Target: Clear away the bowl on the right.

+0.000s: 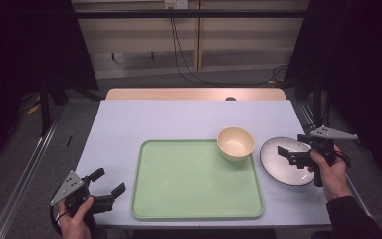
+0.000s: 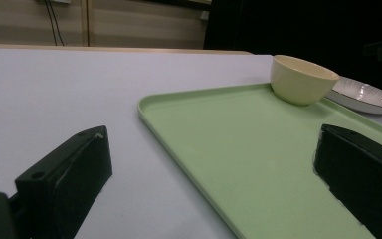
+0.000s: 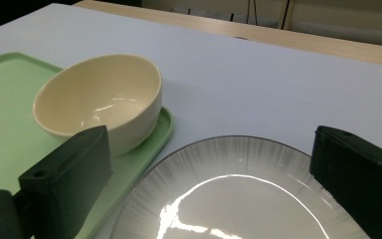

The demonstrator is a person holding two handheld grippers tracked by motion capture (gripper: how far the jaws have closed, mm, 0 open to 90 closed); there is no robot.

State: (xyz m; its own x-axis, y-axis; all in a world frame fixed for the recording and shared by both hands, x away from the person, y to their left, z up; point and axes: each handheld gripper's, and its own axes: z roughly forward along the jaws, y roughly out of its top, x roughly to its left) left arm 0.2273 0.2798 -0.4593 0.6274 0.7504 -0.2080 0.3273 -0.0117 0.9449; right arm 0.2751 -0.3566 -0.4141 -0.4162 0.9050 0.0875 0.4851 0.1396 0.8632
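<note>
Green tray [image 1: 196, 181] sits in the middle of the pale table [image 1: 129, 124], pretty much bare except for a cream bowl [image 1: 236, 143] parked in its far right corner. Just right of the tray, off it, there's a white plate [image 1: 278, 162] with a dark rim. The right gripper [image 1: 292, 156] hovers over that plate, jaws spread wide with nothing between them; from its own view the plate's right under the jaws. The left gripper [image 1: 108, 186] is down at the near left corner of the table, beside the tray, also wide open and empty.
</note>
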